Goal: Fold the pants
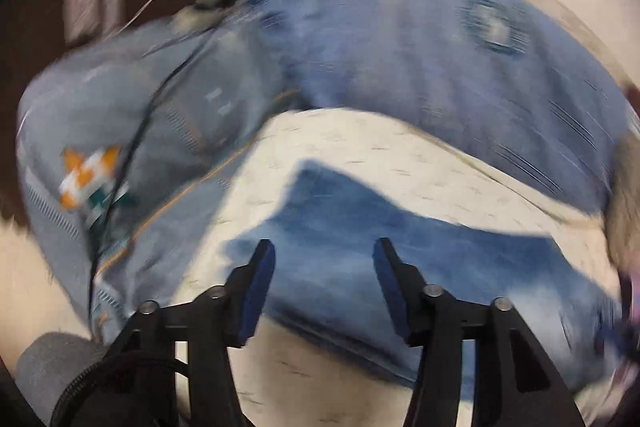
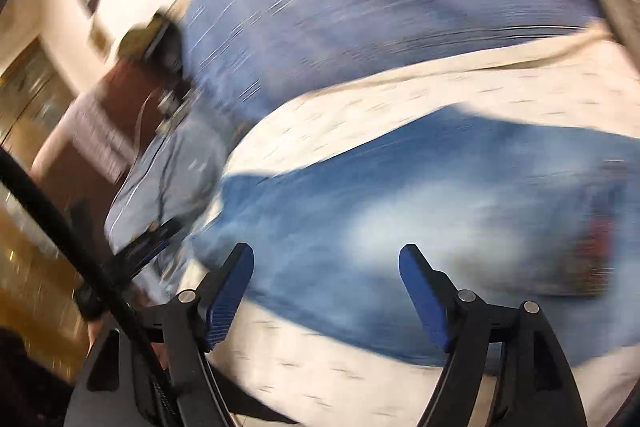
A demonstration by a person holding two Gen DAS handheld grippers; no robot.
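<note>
Both grippers hang over the cloth with nothing between their blue pads. Left gripper (image 1: 324, 251): jaws parted, empty. Right gripper (image 2: 326, 253): jaws parted wider, empty too.

Heavy motion blur in both views; detail limited.

Blue denim pants (image 1: 360, 251) lie flat on a white speckled table cover (image 1: 360, 147), straight ahead of and below both tools. In the right wrist view the same pants (image 2: 400, 219) run from near the left pad out toward the right edge, so their long axis crosses the line the tools point along. The far end carries a dark reddish patch (image 2: 600, 227); too smeared to identify.

Beyond the table stands a person in a pale blue top (image 1: 180, 107).

Judgement: each hand looks about equally near, each over its own stretch of denim. Fold stage unclear.
</note>
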